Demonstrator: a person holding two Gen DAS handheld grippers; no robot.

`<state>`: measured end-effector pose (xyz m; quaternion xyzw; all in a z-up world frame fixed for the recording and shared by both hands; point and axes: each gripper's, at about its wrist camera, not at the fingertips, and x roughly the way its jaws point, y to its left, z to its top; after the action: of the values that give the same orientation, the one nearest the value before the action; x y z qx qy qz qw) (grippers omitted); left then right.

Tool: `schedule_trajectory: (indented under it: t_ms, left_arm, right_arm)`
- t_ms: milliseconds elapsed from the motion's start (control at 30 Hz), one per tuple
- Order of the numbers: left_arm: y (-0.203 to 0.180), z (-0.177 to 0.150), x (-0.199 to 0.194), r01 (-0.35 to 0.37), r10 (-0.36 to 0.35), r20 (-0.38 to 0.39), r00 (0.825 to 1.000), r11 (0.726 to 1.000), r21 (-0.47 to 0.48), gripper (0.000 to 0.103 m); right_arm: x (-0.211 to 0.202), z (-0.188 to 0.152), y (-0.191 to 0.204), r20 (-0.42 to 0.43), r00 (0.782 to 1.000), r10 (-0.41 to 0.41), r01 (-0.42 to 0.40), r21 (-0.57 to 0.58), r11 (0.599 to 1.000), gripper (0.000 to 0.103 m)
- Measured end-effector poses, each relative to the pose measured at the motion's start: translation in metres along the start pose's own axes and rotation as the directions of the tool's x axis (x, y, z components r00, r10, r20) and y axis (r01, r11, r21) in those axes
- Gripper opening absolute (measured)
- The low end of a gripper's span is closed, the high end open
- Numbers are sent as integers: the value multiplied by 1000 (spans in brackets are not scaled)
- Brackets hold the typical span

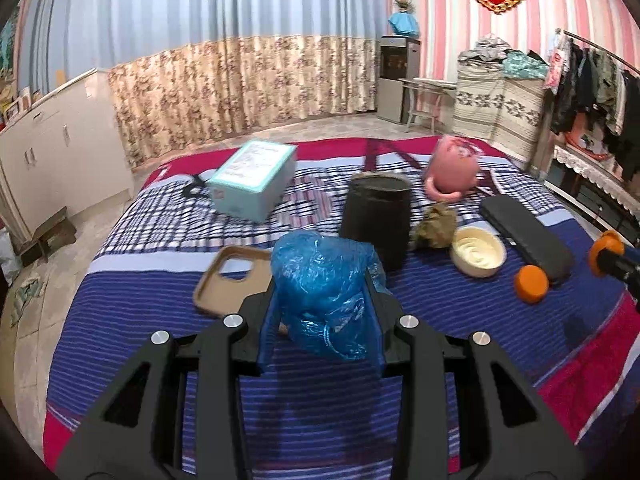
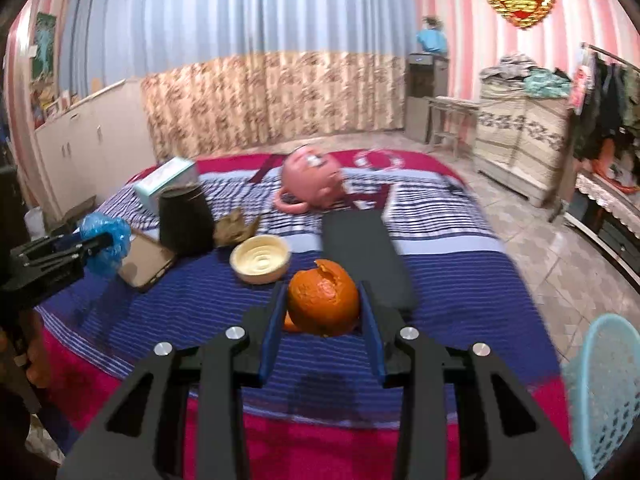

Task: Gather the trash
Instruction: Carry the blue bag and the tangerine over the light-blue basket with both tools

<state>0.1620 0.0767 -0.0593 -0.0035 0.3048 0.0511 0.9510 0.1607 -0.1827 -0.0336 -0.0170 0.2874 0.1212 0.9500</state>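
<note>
Grippers both sit low over the striped blue-and-red bedspread [image 1: 460,304]. My left gripper [image 1: 320,284] pinches a crumpled blue plastic bag [image 1: 320,280] between its jaws, just in front of the tan phone case [image 1: 232,276] and tall black cup [image 1: 376,220]. My right gripper [image 2: 322,300] clamps a torn orange peel [image 2: 323,302]. Only the right wrist view shows a light blue perforated plastic basket [image 2: 608,392] beside the bed. Floral curtains and pink striped walls stand behind.

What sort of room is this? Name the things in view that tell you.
Most likely a bedroom in a home: a bed with a striped bedspread, floor-length curtains, and a rail of hanging clothes.
</note>
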Motion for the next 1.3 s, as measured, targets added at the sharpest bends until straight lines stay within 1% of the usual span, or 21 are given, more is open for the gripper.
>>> schedule_trajectory:
  t_ms: [133,233,300,433,533,733,833,933,1067,1133,1200,1300]
  left_arm:
    - [-25,4,-5,37,-37,10,999,999,24,35]
    - [-49,8,-10,86,-86,14,996,995,45,35]
    - [-64,11,-15,103,-105,23,994,992,72,35]
    - [-95,20,-27,147,-156,60,986,981,126,35]
    - [-119,27,-31,203,-212,62,975,971,129,35]
    - [-170,30,-35,250,-266,72,961,952,174,35]
    - [-200,30,-38,279,-299,78,951,938,204,35]
    - [-231,29,-41,304,-331,78,940,921,242,35]
    - [-271,27,-45,362,-392,70,917,894,266,35]
    - [-290,27,-47,390,-421,64,905,879,275,35]
    - [-316,24,-49,422,-455,49,889,857,296,35]
    - [-344,18,-51,447,-483,31,875,832,328,35]
  right_arm:
    - [-26,-4,-30,29,998,-56,55,42,998,36]
    - [-50,-5,-53,68,992,-109,104,80,991,36]
    - [-62,-5,-68,90,985,-147,138,100,985,36]
    - [-80,-11,-108,93,966,-240,226,140,964,36]
    - [-91,-17,-135,92,955,-282,262,189,947,36]
    - [-115,-32,-183,85,926,-368,335,265,904,36]
    - [-122,-42,-208,64,913,-404,369,298,880,36]
    - [-127,-51,-229,45,905,-423,384,343,857,36]
    - [-135,-61,-253,29,890,-455,408,392,825,36]
    - [-138,-65,-260,21,880,-475,428,400,811,36]
    - [-140,-69,-266,8,869,-495,449,406,796,36]
    - [-141,-78,-276,-20,849,-528,490,404,773,36]
